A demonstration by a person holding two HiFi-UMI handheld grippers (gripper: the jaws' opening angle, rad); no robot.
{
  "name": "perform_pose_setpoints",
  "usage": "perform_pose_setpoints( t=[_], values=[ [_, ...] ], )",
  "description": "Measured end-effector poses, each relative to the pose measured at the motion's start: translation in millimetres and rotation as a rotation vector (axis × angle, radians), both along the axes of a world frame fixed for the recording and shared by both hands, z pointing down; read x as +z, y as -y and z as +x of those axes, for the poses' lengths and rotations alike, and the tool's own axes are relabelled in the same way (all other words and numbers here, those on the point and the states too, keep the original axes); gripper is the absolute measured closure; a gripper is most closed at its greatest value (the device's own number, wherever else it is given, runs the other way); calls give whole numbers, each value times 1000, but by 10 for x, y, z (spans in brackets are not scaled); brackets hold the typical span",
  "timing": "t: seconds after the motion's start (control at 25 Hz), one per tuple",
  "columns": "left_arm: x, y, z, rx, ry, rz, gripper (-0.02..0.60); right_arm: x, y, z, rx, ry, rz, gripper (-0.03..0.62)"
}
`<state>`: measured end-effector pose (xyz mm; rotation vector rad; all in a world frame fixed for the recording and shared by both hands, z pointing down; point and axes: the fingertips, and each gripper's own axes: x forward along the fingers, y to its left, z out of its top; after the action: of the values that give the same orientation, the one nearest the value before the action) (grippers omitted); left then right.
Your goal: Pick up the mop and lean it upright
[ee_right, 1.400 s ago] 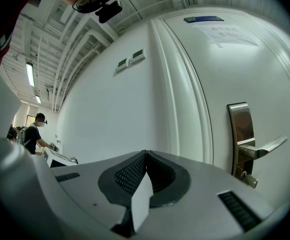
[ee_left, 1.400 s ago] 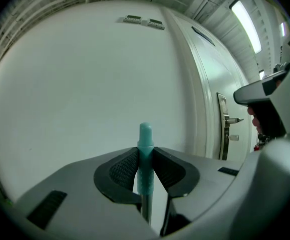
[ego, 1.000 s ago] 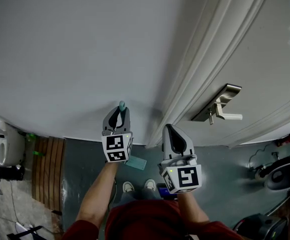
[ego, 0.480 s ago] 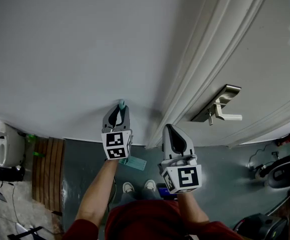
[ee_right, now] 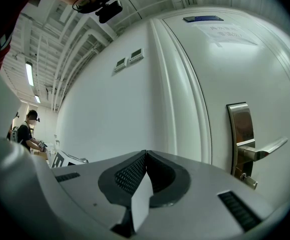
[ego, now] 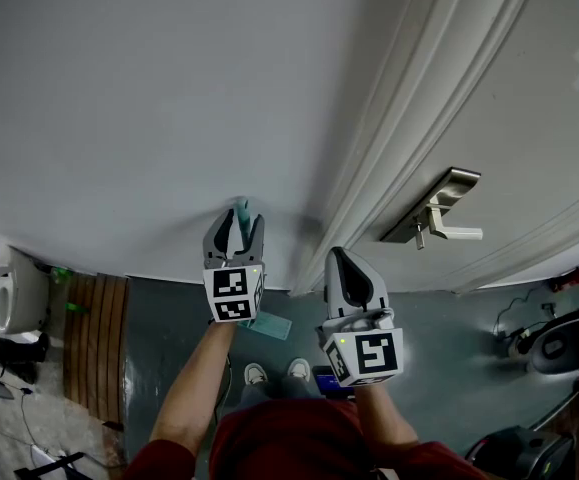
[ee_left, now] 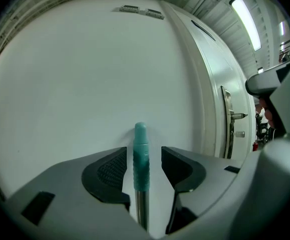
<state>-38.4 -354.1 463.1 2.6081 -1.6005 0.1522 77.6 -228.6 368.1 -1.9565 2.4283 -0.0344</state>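
Observation:
The mop stands upright, and its teal handle grip leans against the white wall. In the head view the handle tip shows between the left jaws, with the teal mop head down on the floor. My left gripper is open. Its jaws have just been opening, and the handle stands between them with a gap on each side. My right gripper is shut with nothing in it, held level to the right of the mop near the door frame.
A white door with a metal lever handle is to the right, past a moulded door frame. Below are a dark floor, a wooden slatted mat, a white fixture and equipment at the lower right.
The left jaws have spread apart and let go of the mop handle, which stays leaning on the wall. Neither hand has moved.

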Motion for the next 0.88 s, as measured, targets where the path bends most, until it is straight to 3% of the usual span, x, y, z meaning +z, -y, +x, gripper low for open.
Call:
perform_pose_setpoints(
  t=[0.24,0.6,0.88],
  values=[
    [-162,-224,-23,-1,-30,38,337,-21,-8,-15,-5,2,4,577],
    [-685,-718,-34,30,-50,172,337,-17,-52,-25,-11,11,8,577],
    [-976,-1015,-148,19,-74,180,337,-25,-91,-25,-8,15,11,577]
  ],
)
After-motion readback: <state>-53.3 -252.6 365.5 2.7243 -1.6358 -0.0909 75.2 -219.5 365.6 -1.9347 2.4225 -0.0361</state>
